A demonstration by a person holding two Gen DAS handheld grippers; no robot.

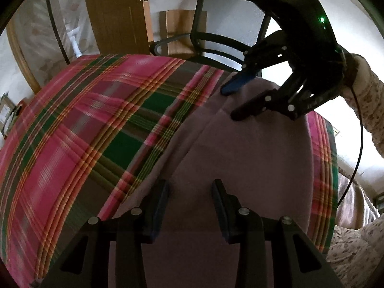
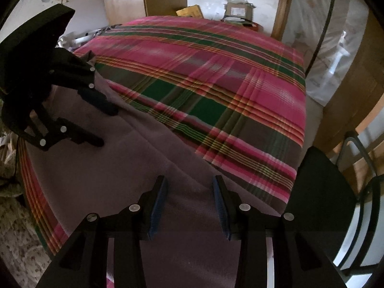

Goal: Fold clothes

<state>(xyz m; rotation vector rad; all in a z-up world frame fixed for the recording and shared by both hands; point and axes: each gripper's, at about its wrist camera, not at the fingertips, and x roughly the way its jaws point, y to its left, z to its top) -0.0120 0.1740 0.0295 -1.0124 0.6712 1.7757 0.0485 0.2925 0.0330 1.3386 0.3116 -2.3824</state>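
Note:
A mauve garment [image 1: 252, 156] lies spread flat on a pink and green plaid cloth [image 1: 84, 120]. My left gripper [image 1: 191, 184] hangs just above the garment's near part, open, with only flat fabric showing between its blue pads. My right gripper [image 1: 230, 103] stands at the garment's far edge, open, its fingertips at or touching the fabric. In the right wrist view the garment [image 2: 120, 168] runs under the right gripper [image 2: 189, 180]. The left gripper [image 2: 106, 127] is at the garment's left edge, beside the plaid cloth [image 2: 216, 72].
A black mesh-backed chair [image 1: 230, 14] stands past the surface's far edge, with its seat [image 2: 324, 192] close to the right gripper. A wooden door [image 1: 115, 12] is behind. A floral sleeve [image 1: 369, 110] holds the right gripper. A box [image 2: 189, 12] and clutter sit at the far end.

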